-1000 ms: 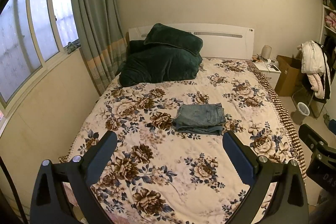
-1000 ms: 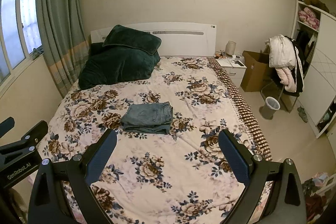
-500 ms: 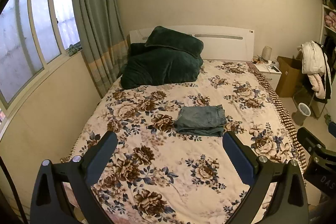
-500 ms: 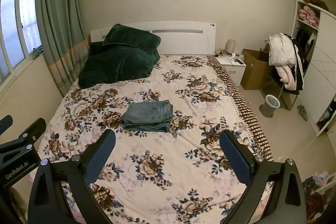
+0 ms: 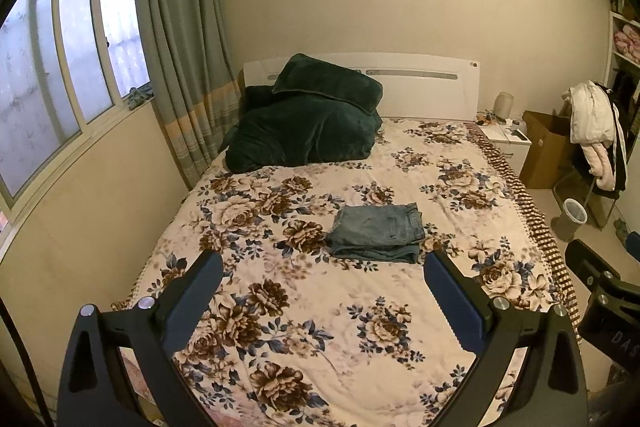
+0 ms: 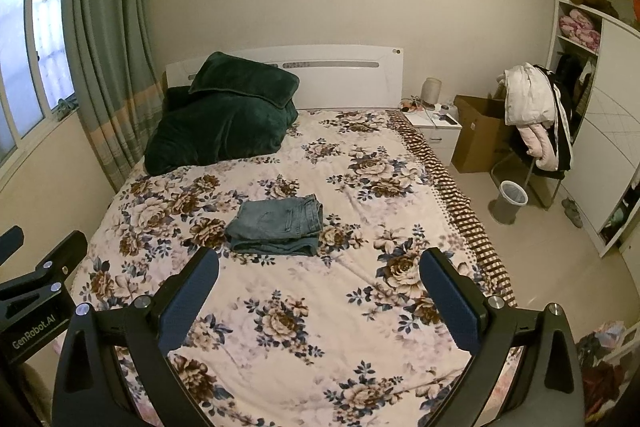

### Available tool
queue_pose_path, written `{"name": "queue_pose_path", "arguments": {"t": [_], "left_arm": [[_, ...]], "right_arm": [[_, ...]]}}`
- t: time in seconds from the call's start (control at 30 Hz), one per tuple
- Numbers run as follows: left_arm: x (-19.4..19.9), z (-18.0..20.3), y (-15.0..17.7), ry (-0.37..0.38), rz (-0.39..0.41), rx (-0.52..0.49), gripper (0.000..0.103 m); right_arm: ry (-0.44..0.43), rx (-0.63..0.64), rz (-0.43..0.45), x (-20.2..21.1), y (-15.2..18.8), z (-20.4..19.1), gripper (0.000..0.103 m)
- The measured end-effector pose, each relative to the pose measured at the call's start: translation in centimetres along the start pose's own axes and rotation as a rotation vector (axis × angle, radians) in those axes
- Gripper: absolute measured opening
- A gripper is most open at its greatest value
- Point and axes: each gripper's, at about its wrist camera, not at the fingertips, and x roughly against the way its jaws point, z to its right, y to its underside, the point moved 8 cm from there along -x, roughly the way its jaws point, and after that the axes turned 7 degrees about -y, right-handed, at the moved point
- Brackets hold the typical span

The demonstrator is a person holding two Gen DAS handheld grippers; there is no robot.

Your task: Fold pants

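A pair of blue jeans (image 5: 378, 233) lies folded into a compact stack near the middle of the floral bedspread (image 5: 304, 307); it also shows in the right wrist view (image 6: 278, 225). My left gripper (image 5: 322, 267) is open and empty, held well above the foot of the bed, far short of the jeans. My right gripper (image 6: 320, 263) is open and empty, also back from the jeans. The left gripper's body shows at the left edge of the right wrist view (image 6: 36, 291).
A dark green blanket and pillow (image 5: 308, 123) are piled at the headboard. A curtain (image 5: 180, 39) and window are left. Right of the bed stand a nightstand (image 6: 436, 131), cardboard box (image 6: 480, 135), clothes-draped chair (image 6: 536, 123), bin (image 6: 510, 201) and wardrobe.
Both grippers have drawn back and up from the bed; the folded jeans look smaller and sit further away. Both stay open and empty.
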Motion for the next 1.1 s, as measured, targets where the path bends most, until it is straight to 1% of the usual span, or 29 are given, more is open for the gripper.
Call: {"name": "queue_pose_path", "arguments": {"t": [0.53,1.1], "left_arm": [[0.33,0.60,-0.67,-0.006,0.006,-0.009,0.103],[0.54,0.67,-0.42,0.005,-0.004,0.002,0.103]], "right_arm": [[-0.006,-0.001,-0.006,0.24,0.40,-0.13,0.102],[-0.009,0.008,-0.010,0.16,0.37,-0.55,0.102]]}}
